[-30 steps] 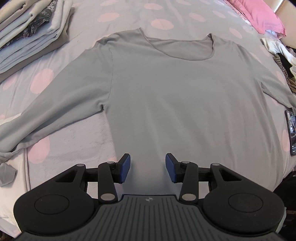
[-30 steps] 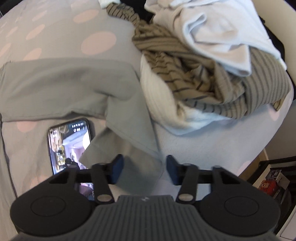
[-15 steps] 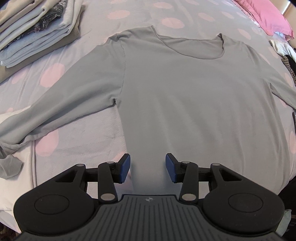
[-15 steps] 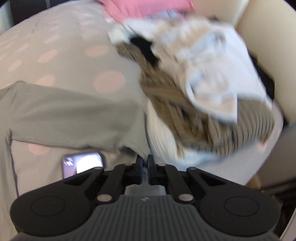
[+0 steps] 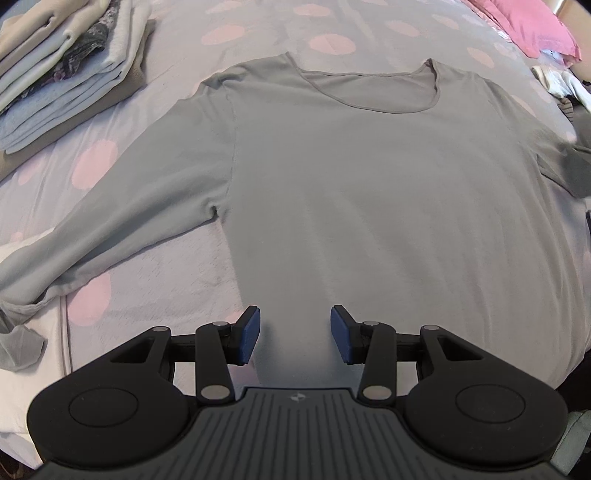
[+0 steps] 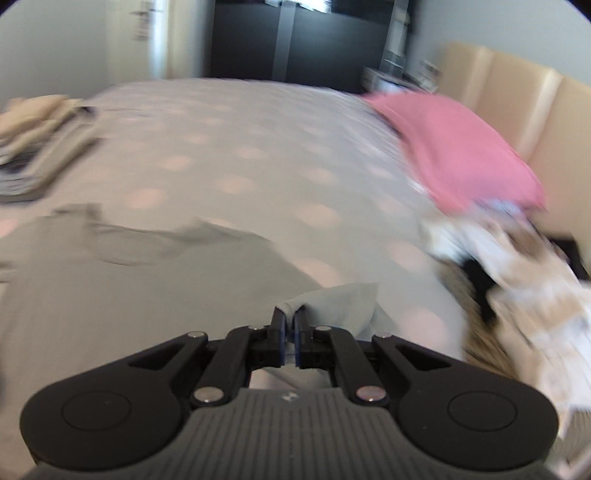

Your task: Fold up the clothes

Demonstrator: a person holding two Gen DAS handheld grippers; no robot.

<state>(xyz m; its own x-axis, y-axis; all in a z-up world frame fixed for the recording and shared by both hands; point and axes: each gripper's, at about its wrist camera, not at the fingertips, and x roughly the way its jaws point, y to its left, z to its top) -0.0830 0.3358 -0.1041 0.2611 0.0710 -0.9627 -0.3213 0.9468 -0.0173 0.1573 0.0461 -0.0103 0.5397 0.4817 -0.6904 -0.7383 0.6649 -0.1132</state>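
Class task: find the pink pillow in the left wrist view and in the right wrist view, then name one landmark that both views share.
Left wrist view: pink pillow in the top right corner, partly cut off.
Right wrist view: pink pillow at upper right, blurred, beside the beige headboard.
Shared landmark: the grey long-sleeved top spread on the bed.

A long-sleeved top [image 5: 369,192] lies flat on the bed [image 5: 166,280], neckline at the far side, hem nearest the left wrist camera. Its one sleeve [image 5: 110,221] runs out to the left, down to the bed's near left edge. A stack of folded clothes [image 5: 62,70] sits on the bed at far left, apart from the top. A pillow [image 5: 524,26] lies at far right, with a heap of unfolded clothes [image 6: 517,280] just before it. Behind the pillow stands the headboard [image 6: 517,103].
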